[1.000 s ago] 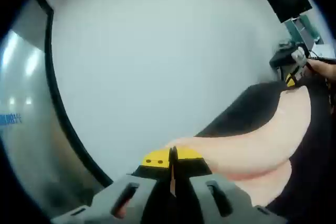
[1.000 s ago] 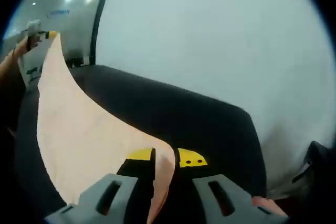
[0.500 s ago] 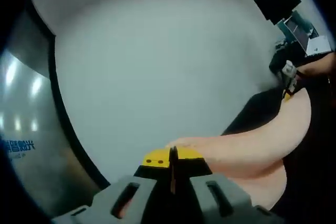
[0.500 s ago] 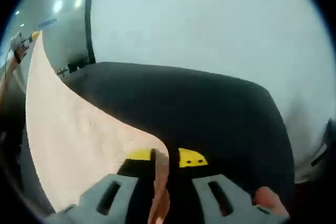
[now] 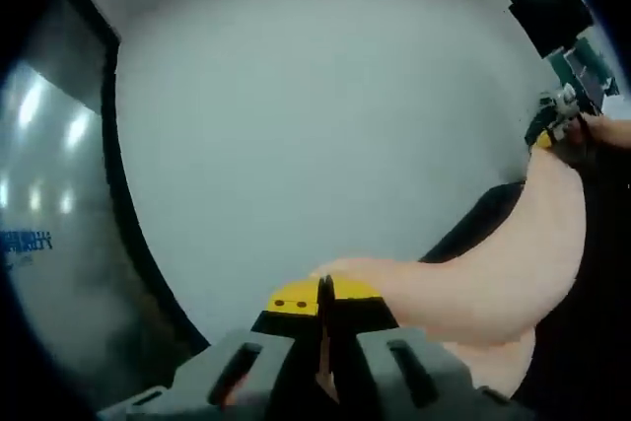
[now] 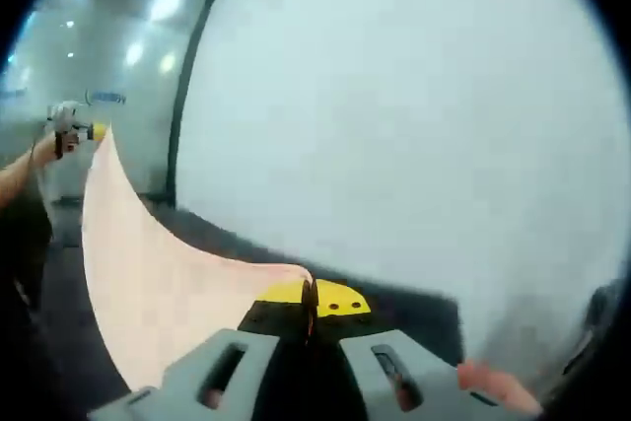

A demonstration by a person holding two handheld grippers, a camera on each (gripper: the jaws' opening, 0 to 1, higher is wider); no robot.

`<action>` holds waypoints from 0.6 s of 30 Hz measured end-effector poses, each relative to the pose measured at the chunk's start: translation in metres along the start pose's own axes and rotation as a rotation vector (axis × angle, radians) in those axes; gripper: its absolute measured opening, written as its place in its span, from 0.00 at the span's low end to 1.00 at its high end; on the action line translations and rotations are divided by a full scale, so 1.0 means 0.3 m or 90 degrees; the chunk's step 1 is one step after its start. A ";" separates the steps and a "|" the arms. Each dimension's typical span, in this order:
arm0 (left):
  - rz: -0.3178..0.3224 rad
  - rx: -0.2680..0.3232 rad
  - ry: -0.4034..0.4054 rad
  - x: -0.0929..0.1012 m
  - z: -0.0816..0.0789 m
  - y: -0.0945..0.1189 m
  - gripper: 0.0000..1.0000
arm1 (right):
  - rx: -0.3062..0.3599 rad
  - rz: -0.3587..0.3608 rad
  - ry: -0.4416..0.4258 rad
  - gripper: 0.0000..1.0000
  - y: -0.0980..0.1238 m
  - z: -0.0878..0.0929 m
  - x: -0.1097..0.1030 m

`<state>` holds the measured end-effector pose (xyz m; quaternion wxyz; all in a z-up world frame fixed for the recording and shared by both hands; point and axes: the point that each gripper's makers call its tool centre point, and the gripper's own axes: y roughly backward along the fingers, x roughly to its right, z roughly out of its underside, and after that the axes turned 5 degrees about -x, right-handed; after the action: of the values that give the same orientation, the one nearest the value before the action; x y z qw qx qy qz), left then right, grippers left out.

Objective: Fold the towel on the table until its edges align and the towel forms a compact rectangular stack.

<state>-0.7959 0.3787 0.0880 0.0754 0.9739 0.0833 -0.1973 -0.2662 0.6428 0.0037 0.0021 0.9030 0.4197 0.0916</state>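
The left gripper [image 5: 322, 288] is pinching one corner of the peach-coloured towel [image 5: 493, 273], its yellow-tipped jaws pressed together with the cloth edge running between them. The right gripper [image 6: 309, 300] is doing the same at the opposite corner, its jaws closed tight on the fabric. In the right gripper view the towel [image 6: 148, 283] is sweeping away in a long curve up to the left gripper [image 6: 74, 130], which is showing small and far off with a hand behind it; in the left gripper view the cloth is arching across to the right gripper [image 5: 557, 115] near the edge of the picture. So the towel is hanging in the air, stretched between the two grippers, with the black surface [image 6: 232, 244] lying below it and a pale wall [image 6: 414, 115] behind.

The main risk, as I judge it, is a corner slipping out: each grip is taking only a thin bite of cloth, and any sharp pull apart could be tugging it free. The sag between the grippers is also a worry, since a slack middle may be landing first and bunching, leaving the edges out of line. If the two grippers are coming down at unequal heights or angles, the fold would be lying skewed. Part of the towel could also be drooping past the edge of the surface.
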 end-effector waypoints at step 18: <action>-0.007 0.190 0.069 -0.026 -0.286 0.144 0.00 | 0.250 0.156 0.130 0.00 0.298 -0.520 0.060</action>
<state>-0.7628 0.3509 0.1741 -0.0756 0.9831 0.0625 -0.1548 -0.2131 0.5873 0.1671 -0.2270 0.9163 0.3150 0.0986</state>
